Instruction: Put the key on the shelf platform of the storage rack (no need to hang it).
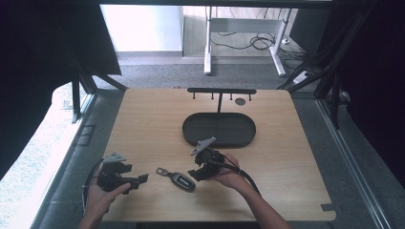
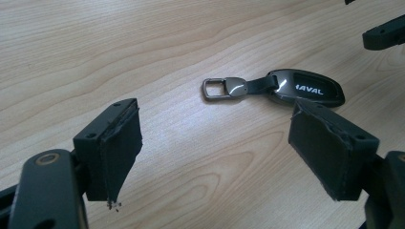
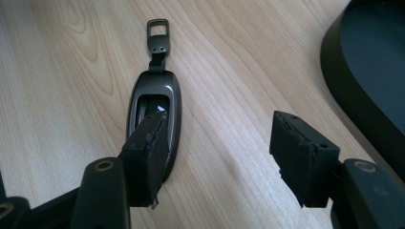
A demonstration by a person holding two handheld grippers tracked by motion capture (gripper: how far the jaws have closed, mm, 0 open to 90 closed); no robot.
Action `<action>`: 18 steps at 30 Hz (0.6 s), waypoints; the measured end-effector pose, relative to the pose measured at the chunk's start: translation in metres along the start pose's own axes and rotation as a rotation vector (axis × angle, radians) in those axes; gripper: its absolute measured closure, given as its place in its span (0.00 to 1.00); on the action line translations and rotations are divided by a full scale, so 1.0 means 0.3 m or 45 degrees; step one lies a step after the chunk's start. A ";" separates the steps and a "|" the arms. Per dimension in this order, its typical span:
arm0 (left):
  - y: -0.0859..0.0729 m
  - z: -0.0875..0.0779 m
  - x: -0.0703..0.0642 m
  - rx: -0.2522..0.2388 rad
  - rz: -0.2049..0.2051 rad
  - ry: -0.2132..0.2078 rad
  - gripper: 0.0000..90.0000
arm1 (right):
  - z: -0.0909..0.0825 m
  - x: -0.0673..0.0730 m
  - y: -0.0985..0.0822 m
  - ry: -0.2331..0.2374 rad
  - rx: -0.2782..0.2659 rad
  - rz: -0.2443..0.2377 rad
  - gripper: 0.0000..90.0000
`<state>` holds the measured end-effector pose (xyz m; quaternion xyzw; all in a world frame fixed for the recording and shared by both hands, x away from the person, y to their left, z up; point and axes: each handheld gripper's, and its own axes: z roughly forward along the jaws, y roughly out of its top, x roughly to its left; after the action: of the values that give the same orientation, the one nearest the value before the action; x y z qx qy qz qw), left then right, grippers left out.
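Worktop (image 1: 143, 119): light wood grain, rectangular | far centre: dark oval tray (image 1: 219, 130) lying flat, black T-shaped rack (image 1: 221, 91) upright behind it | near centre: dark key fob (image 1: 183, 181) with metal clip, flat on wood, apart from tray.

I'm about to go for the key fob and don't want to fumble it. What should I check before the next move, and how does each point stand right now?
1. Left tongs open: ok, the jaws stand wide apart.
2. Right tongs open: ok, also wide apart.
3. Both tongs free of any load: ok.
4. Key fob lying flat and free on the table: ok, between the two tongs, strap and metal loop stretched out.
5. Fob centred between the right tongs' jaws: not ok, in the right gripper view it sits at one jaw, not in the gap.
6. Oval tray clear of the path: ok, it lies beyond the fob.
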<state>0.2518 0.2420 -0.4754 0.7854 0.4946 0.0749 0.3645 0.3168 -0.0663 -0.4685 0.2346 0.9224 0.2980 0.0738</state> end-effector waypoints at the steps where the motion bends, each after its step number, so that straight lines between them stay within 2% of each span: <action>1: 0.000 -0.001 0.000 -0.001 -0.001 -0.001 0.21 | 0.004 0.002 0.003 -0.001 0.001 -0.010 0.43; 18: 0.000 -0.006 0.004 -0.006 0.002 -0.004 0.21 | 0.077 0.052 0.067 0.053 0.046 -0.069 0.43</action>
<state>0.2516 0.2440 -0.4742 0.7851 0.4932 0.0751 0.3671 0.3171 -0.0326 -0.4754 0.2046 0.9349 0.2839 0.0585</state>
